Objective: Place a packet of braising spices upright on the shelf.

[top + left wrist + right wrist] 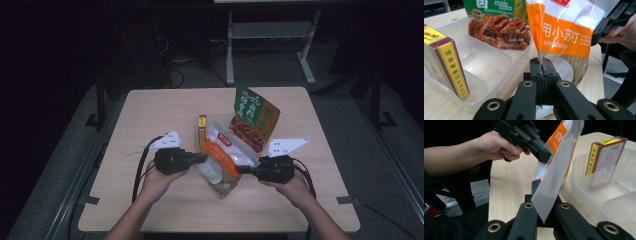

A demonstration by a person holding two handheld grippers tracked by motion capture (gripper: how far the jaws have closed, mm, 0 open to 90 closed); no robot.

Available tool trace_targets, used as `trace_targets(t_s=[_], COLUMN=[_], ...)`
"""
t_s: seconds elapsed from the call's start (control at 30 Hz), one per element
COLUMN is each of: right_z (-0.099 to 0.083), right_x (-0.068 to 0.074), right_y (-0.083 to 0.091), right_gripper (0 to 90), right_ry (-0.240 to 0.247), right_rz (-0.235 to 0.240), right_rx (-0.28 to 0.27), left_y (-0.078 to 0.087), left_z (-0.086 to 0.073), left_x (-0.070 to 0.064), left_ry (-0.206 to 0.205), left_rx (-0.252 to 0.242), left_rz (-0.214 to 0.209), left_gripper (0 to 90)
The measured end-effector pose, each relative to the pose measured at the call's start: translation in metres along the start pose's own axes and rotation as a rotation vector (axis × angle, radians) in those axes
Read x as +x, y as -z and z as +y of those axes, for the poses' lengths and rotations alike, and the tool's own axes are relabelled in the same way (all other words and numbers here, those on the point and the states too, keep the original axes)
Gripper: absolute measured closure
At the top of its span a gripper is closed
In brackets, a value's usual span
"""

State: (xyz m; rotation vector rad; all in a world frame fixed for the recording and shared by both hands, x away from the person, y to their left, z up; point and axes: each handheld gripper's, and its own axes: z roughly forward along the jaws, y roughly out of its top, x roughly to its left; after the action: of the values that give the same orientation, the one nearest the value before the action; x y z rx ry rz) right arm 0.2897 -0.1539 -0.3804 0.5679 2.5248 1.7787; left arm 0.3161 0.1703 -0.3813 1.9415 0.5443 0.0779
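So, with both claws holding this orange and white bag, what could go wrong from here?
1. Each claw, left and right, pinches only a thin edge of the baking soda bag; the film may slip out or tear if they pull apart.
2. The bag hangs beside the clear divided tray; swinging it could knock over the upright yellow box or the leaning green snack pouch.
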Motion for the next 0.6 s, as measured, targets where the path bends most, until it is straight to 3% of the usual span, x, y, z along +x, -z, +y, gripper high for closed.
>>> trace_targets(t_s=[0.07,0.17,0.27,0.33,0.37,0.5,0.6], right_z=[0.001,0.002,0.002,0.001,0.001,0.003,0.006], right_x=[0.001,0.004,0.007,0.006,0.006,0.007,0.006], right_y=[0.001,0.001,-0.002,-0.002,-0.002,0.003,0.009], right_gripper=[90.0,90.0,90.0,90.0,90.0,90.0,90.0], right_ry=[0.006,0.024,0.044,0.047,0.043,0.045,0.059], right_rz=[0.003,0.006,0.000,0.000,0.002,-0.003,-0.016], right_rx=[0.002,0.012,0.041,0.042,0.050,0.045,0.028], left_y=[0.000,0.002,0.016,0.022,0.028,0.036,0.041], left_z=[0.000,0.000,0.002,0.002,0.000,-0.010,-0.029], left_x=[0.000,0.002,0.005,0.005,0.005,0.005,0.004], left_ry=[-0.002,0.000,0.008,0.000,0.003,0.000,0.013], left_rx=[0.002,0.003,-0.013,-0.006,0.004,0.025,0.076], left_rz=[0.001,0.008,0.010,0.015,0.021,0.036,0.050], left_gripper=[86.9,74.0,60.9,58.2,52.7,44.8,38.9])
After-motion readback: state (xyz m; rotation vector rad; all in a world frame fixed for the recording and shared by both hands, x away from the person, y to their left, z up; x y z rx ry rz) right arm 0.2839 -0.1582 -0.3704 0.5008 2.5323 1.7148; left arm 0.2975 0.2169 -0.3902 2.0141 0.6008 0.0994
